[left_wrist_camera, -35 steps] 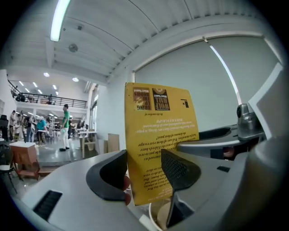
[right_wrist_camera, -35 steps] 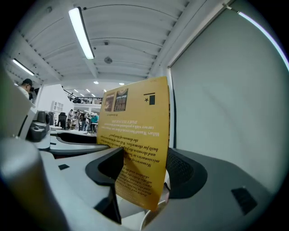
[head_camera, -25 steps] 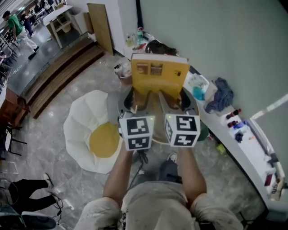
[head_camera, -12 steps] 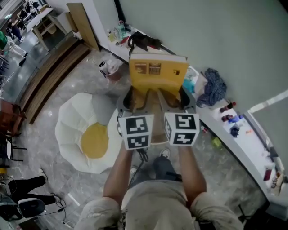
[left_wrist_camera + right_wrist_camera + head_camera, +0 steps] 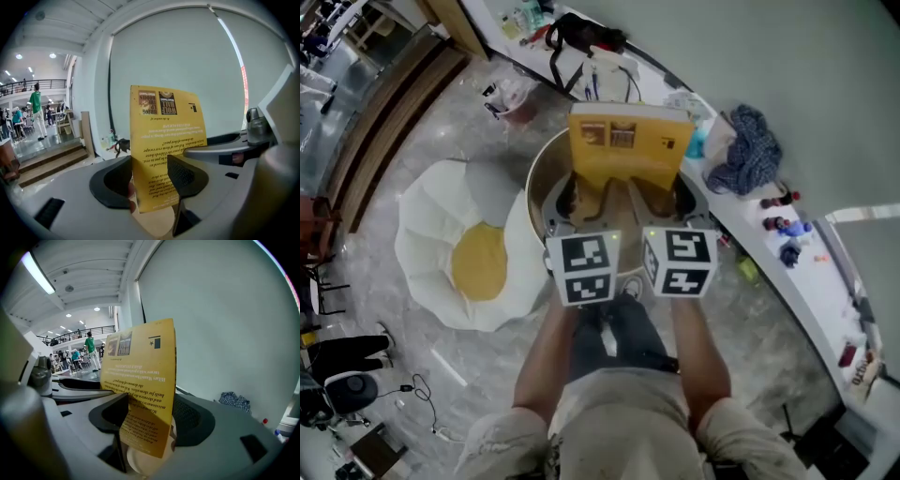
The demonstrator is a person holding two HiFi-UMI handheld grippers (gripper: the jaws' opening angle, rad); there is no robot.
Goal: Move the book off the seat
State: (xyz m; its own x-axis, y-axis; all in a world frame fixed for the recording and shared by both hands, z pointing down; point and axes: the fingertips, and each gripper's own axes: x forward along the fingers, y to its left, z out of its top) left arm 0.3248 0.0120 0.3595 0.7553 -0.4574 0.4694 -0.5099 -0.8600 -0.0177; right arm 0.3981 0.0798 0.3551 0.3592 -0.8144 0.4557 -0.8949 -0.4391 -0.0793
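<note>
Head view: the book is held upright in the air at 12 o'clock from the person, its yellow cover facing the camera. It is clear of the seat, a round tan tub showing below and behind it.

The left gripper and right gripper sit side by side, each clamped on the book's lower edge.

Left gripper view: the jaws are closed onto the book, one pad on each face, with the left gripper holding the lower left part of the cover. The print reads upside down.

Right gripper view: the right gripper has its jaws pressed onto the book in the same way, at the lower right part.

Surroundings, head view: an egg-shaped white and yellow cushion lies on the floor at 9 o'clock from the grippers. A white counter runs along the wall from 12 to 4 o'clock. It carries a black bag at 12 o'clock and a blue cloth at 2 o'clock.
</note>
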